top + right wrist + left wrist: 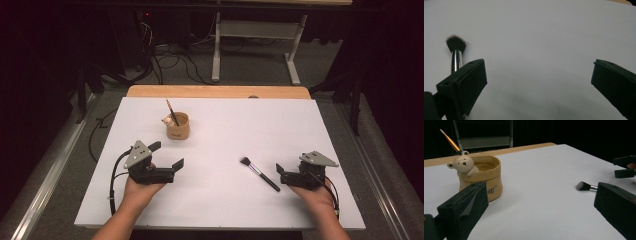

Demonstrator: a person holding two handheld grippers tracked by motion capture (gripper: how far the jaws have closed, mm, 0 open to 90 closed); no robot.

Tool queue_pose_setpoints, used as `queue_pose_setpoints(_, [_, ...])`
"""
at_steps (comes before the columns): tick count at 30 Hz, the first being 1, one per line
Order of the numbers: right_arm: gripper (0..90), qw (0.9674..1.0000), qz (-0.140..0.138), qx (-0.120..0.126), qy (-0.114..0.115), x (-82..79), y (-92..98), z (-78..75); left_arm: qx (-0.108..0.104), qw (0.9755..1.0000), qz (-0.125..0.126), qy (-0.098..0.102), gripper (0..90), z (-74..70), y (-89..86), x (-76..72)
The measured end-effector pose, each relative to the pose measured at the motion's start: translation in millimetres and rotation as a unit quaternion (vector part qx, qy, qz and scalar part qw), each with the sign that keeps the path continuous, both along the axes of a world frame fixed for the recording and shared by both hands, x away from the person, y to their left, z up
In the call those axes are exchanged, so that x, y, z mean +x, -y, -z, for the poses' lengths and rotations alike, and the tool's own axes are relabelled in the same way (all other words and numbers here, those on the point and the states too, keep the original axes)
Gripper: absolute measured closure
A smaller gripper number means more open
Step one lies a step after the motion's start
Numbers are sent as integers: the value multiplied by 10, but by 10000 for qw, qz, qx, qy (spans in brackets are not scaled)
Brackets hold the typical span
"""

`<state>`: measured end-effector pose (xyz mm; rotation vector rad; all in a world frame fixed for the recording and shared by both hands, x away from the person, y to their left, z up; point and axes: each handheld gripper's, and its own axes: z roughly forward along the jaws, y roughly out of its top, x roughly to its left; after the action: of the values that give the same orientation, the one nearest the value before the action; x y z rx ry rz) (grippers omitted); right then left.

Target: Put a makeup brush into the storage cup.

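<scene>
Your right hand-held gripper (281, 172) rests near the counter's (225, 130) near right corner, jaws spread wide and grasping nothing. The makeup brush (259, 173) lies flat just beside it, bristles pointing toward the far left; its handle end seems to touch the nearer jaw, though that is hard to tell. Your left hand-held gripper (167, 155) is released too, near the left edge, aimed at the bear-decorated pen cup (178, 126) holding a thin paintbrush (172, 112).

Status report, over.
Both grippers, left gripper and right gripper, open, empty. Makeup brush flat beside right gripper. Bear cup upright. Path clear.
</scene>
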<state>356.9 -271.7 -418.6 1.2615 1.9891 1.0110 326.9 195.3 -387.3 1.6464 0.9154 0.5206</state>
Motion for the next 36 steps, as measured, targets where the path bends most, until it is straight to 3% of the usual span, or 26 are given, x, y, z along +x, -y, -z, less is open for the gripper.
queue_pose_setpoints(10, [47,9997,54,22,-243,35,-3,-28,-35,10000,-3,-4,3,-2,-27,6])
queue_pose_setpoints(13, [58,9993,-8,-28,-383,54,-15,-31,-55,10000,-13,-16,3,3,-40,14])
queue_pose_setpoints(14, [58,9987,-14,-179,-481,64,-23,-32,-52,10000,-4,-23,3,2,-46,17])
queue_pose_setpoints(21, [66,9961,9,-249,-846,91,7,-60,-129,9999,-73,15,4,-27,-77,30])
queue_pose_setpoints(26, [98,9949,-20,-273,-975,83,4,-84,-121,9998,-113,74,4,-44,-104,23])
queue_pose_setpoints(35, [97,9884,-170,-657,-1359,104,-12,-149,53,9996,-15,278,3,-74,-62,-20])
queue_pose_setpoints(36, [86,9859,-209,-720,-1493,118,-20,-152,98,9996,15,264,3,-69,-56,-18])
